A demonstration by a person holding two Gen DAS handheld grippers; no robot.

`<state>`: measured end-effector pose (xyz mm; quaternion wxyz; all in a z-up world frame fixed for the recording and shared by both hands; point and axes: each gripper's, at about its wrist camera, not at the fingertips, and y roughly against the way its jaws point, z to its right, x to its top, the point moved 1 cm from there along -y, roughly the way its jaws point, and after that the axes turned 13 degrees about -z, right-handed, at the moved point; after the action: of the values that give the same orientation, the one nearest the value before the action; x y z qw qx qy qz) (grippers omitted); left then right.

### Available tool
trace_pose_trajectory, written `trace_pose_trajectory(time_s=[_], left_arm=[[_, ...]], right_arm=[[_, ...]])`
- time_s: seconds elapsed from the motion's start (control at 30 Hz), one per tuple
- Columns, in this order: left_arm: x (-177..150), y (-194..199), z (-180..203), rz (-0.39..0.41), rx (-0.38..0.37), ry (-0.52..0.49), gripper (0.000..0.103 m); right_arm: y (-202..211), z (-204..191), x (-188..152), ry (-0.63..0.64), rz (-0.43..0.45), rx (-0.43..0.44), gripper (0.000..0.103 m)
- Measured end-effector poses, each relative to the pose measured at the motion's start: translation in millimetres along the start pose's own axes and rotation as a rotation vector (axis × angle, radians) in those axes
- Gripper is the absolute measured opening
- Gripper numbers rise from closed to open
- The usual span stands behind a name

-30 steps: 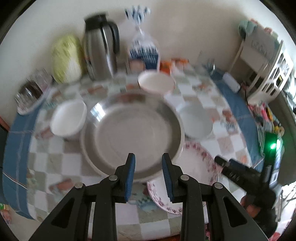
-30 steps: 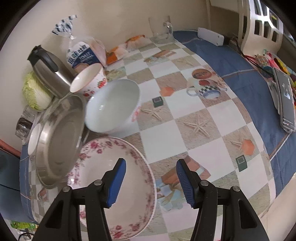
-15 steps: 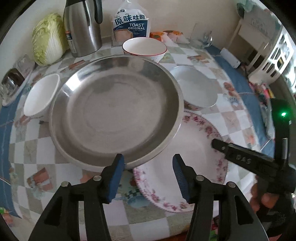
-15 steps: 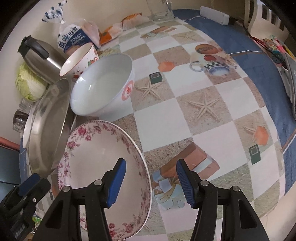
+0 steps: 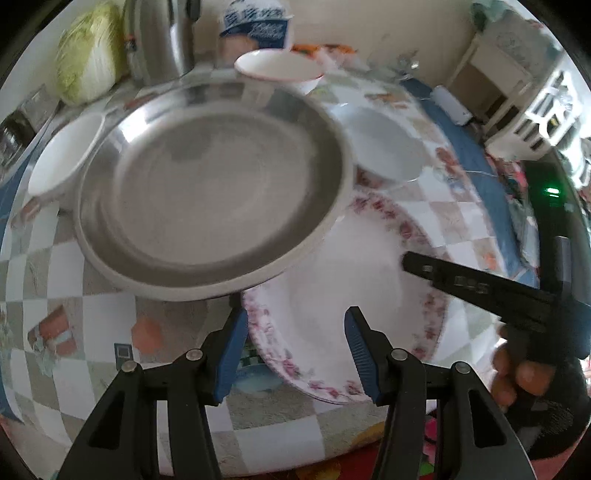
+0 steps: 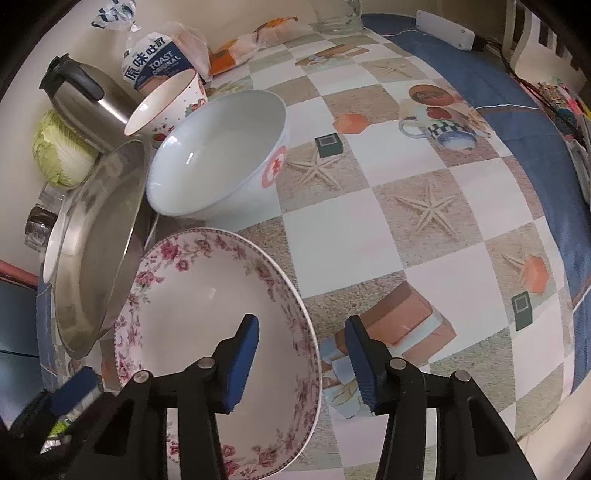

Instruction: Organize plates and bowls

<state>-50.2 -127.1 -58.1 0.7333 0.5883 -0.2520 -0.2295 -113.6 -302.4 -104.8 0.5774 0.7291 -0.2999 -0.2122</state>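
A floral-rimmed plate (image 5: 351, 295) (image 6: 207, 314) lies near the table's front edge, its far side tucked under a large steel plate (image 5: 207, 192) (image 6: 99, 240). My left gripper (image 5: 295, 325) is open and points steeply down, with the floral plate's left rim between its fingers. My right gripper (image 6: 301, 328) straddles the plate's right rim. Its jaws are closing, one finger inside the plate and one outside, and the pads are clear of the rim. Behind stand a white bowl (image 6: 218, 155), a red-rimmed bowl (image 5: 277, 66) and a second white bowl (image 5: 62, 158).
At the back stand a cabbage (image 5: 88, 51), a steel thermos jug (image 6: 85, 103), a toast bag (image 6: 159, 59) and a glass (image 6: 336, 14). A white power strip (image 6: 443, 29) lies on the blue cloth. The chequered tablecloth (image 6: 406, 206) stretches to the right.
Both grippers have come down towards the floral plate. The left jaws widened and now flank its left rim. The right jaws have narrowed around its right rim.
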Motion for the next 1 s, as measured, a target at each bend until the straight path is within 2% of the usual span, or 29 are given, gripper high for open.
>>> trace_pose_trajectory(time_s=[0.2, 0.4, 0.6, 0.77, 0.83, 0.9, 1.0], left_arm=[[4.2, -21.0, -19.2, -0.054, 0.007, 0.109, 0.056], [10.2, -34.2, -19.0, -0.082, 0.020, 0.127, 0.056], [18.1, -45.7, -15.0, -0.104, -0.006, 0.146, 0.056], [24.7, -50.5, -0.4, -0.097, -0.009, 0.121, 0.055], [27.3, -52.8, 6.5, -0.093, -0.005, 0.106, 0.053], [30.1, -54.9, 8.7, -0.087, 0.000, 0.103, 0.046], [34.2, -57.8, 10.1, -0.073, -0.002, 0.104, 0.042]], right_arm=[[-7.1, -3.7, 1.1, -0.001, -0.012, 0.026, 0.024], [-2.2, 2.6, -2.5, -0.001, 0.004, -0.003, 0.022], [0.5, 12.7, -9.2, -0.009, 0.004, -0.008, 0.022], [3.5, 19.8, -15.7, -0.027, 0.006, -0.013, 0.022], [5.7, 24.2, -19.8, -0.040, 0.009, -0.005, 0.022], [7.7, 28.9, -21.1, -0.052, 0.015, -0.013, 0.022], [6.3, 34.3, -20.8, -0.073, 0.019, 0.001, 0.022]])
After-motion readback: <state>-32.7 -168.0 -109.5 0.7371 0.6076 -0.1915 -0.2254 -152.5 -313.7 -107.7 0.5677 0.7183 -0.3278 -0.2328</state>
